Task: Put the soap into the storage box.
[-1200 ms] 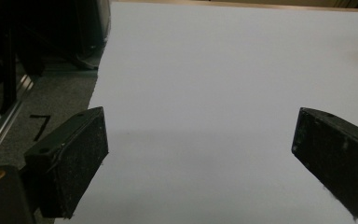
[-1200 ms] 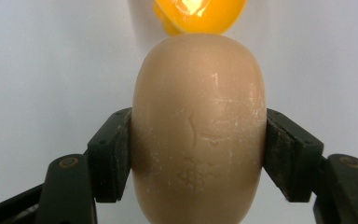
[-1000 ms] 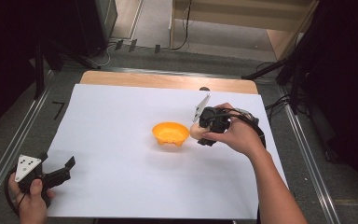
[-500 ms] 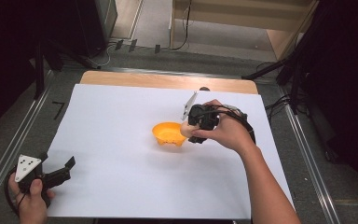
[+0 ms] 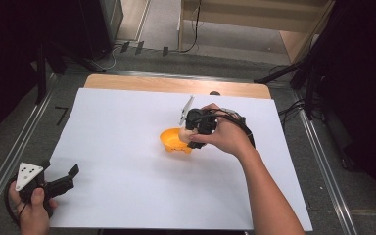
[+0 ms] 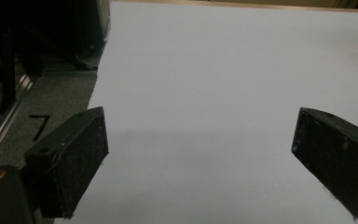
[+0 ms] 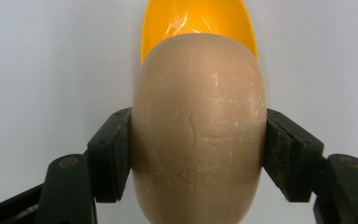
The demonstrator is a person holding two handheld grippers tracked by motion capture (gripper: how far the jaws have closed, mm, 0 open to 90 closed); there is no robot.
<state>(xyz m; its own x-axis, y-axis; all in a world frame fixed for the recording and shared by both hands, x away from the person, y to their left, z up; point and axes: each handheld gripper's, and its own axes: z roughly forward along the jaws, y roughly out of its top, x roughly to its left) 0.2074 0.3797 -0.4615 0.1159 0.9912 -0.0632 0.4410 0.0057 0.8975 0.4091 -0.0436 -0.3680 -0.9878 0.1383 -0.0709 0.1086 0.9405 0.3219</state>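
Right gripper [image 7: 198, 154] jaws clamp beige egg [image 7: 198, 130], hiding orange bowl [image 7: 196, 18]; left gripper [image 6: 200, 158] jaws apart.

Your right gripper [image 5: 192, 133] at table centre, forearm entering from five o'clock, jaws clamped on beige egg-shaped piece [image 7: 198, 126]. Your left gripper [image 5: 61, 178] low at seven o'clock, jaws spread wide, nothing between.
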